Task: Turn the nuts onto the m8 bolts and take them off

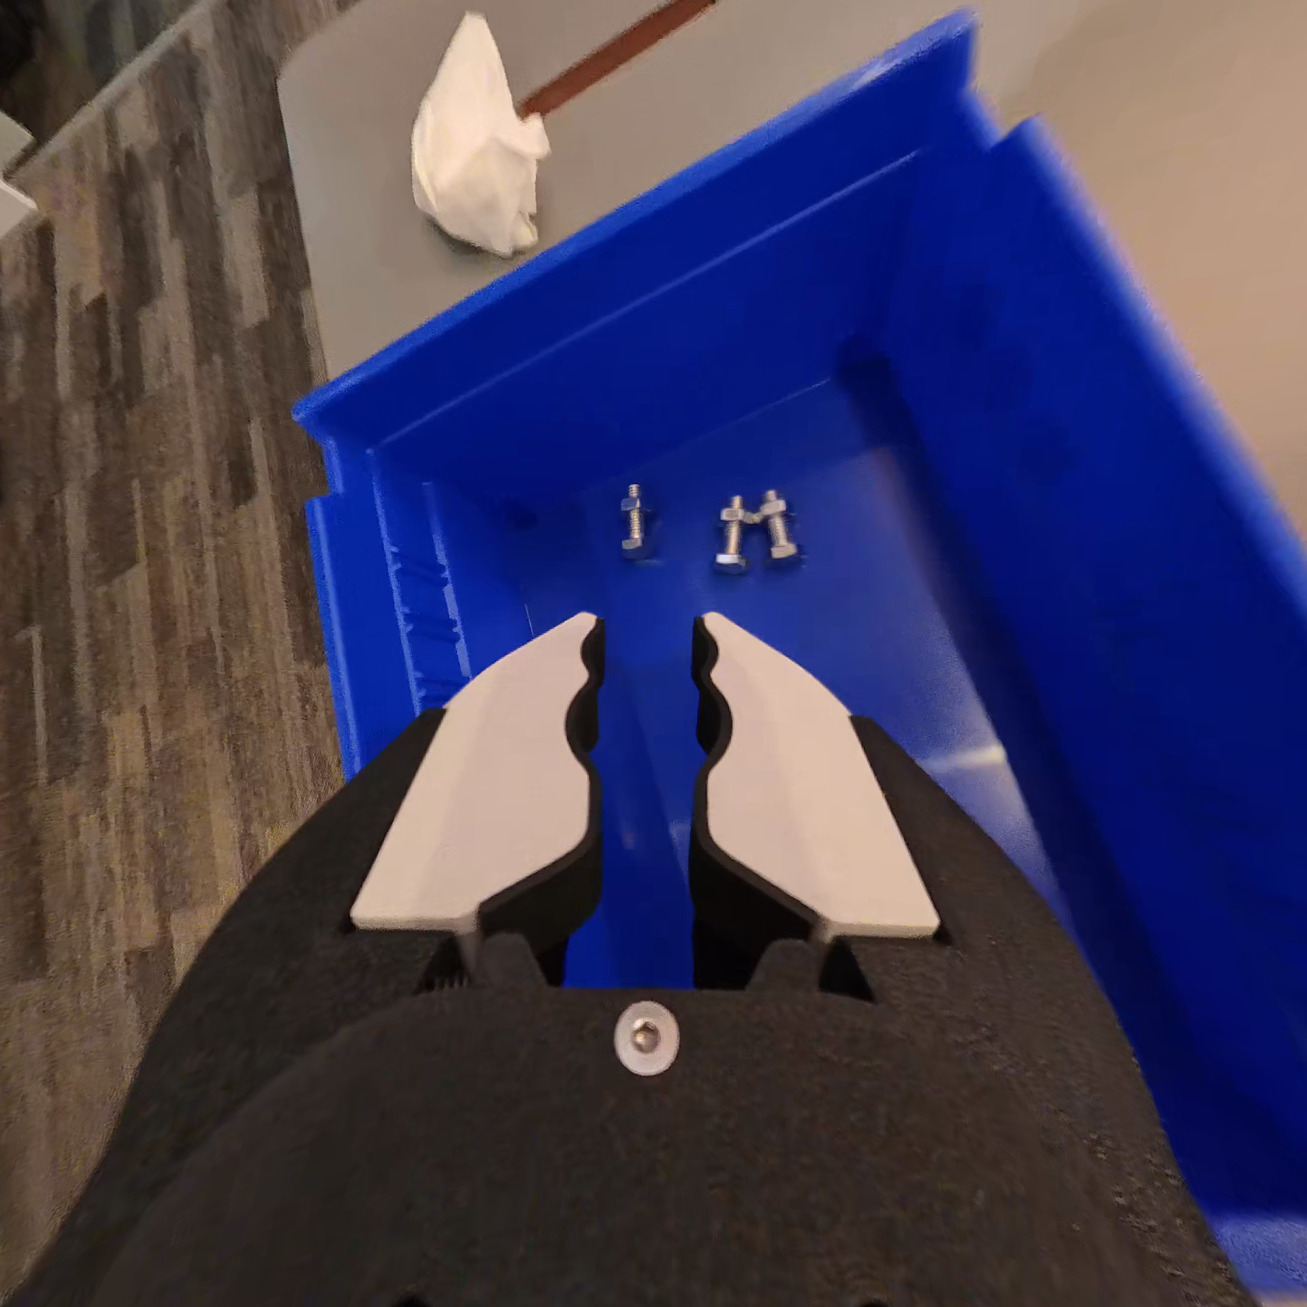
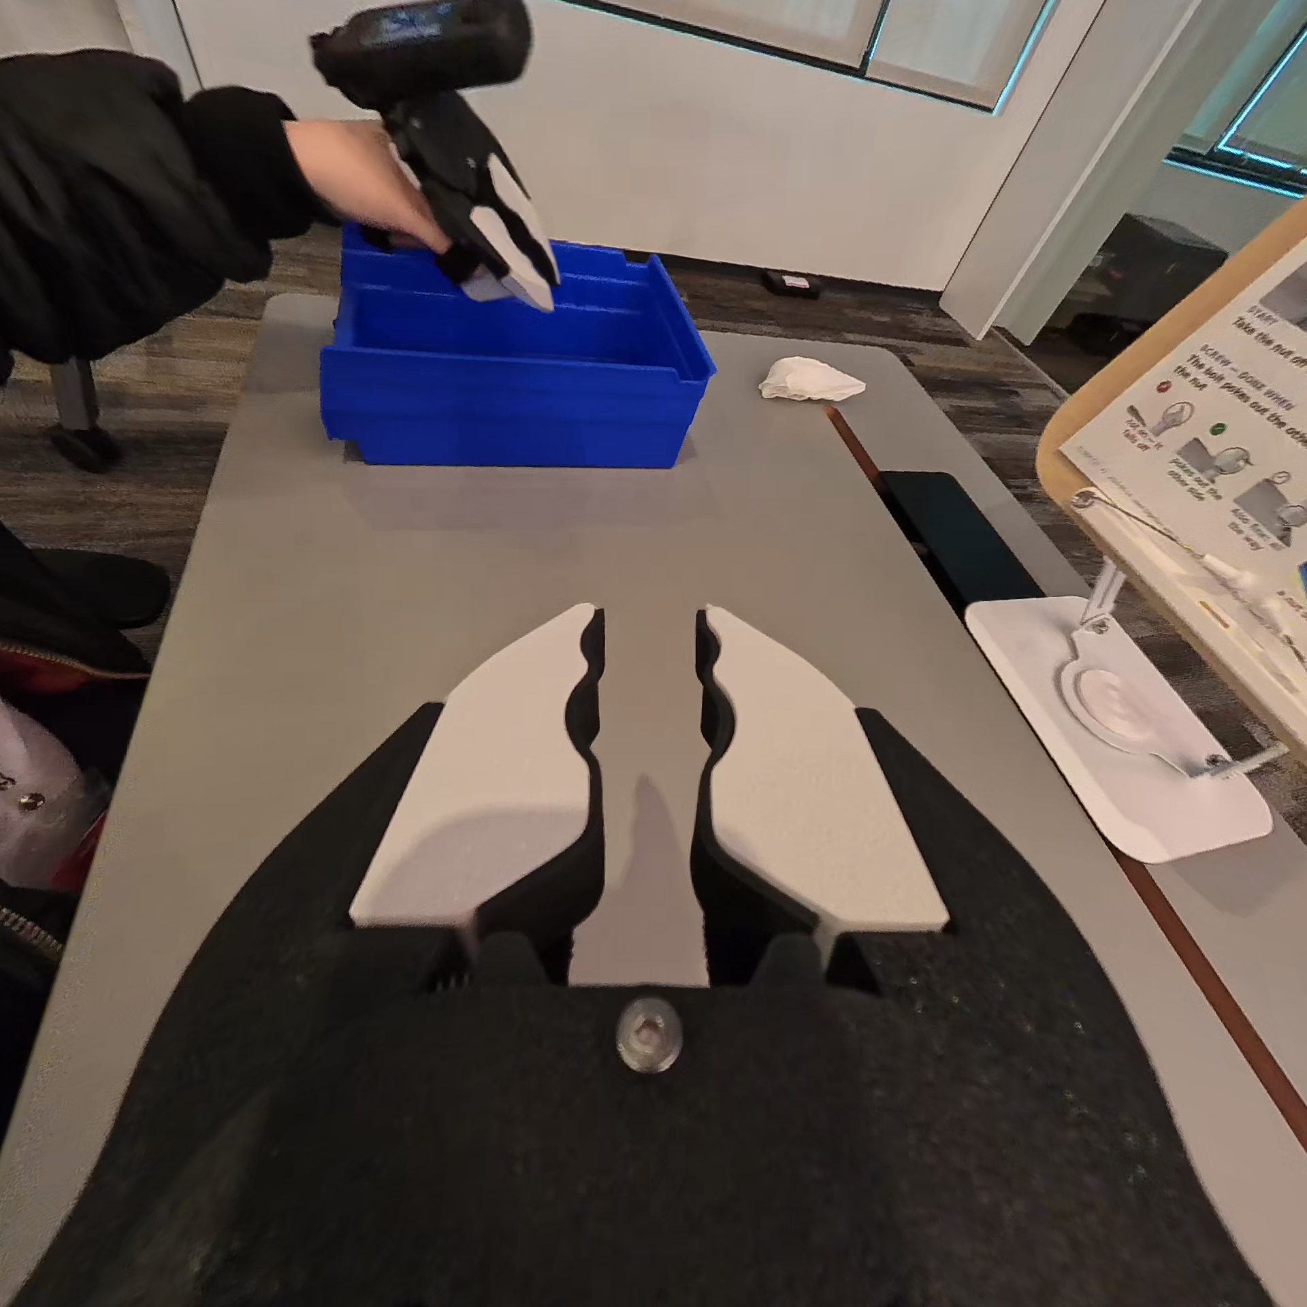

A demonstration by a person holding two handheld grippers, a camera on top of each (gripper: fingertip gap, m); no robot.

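Three short silver steel bolts (image 1: 707, 527), each with a nut on its thread, lie mid-frame on the floor of the deep blue plastic bin (image 1: 990, 495). Two of them touch, so grabbing one may drag its neighbour. The left gripper (image 1: 649, 626) hovers above, jaws apart and empty. The right gripper (image 2: 651, 622) waits over the grey desk (image 2: 424, 566), likewise apart. One crumpled white tissue (image 1: 474, 141) sits upper left.

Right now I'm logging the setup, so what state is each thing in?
Left gripper: open, empty, over the bin.
Right gripper: open, empty, over the table.
Blue bin: open-topped, holding three bolts.
Bolts: lying down, nuts threaded on.
White tissue: crumpled on the table.
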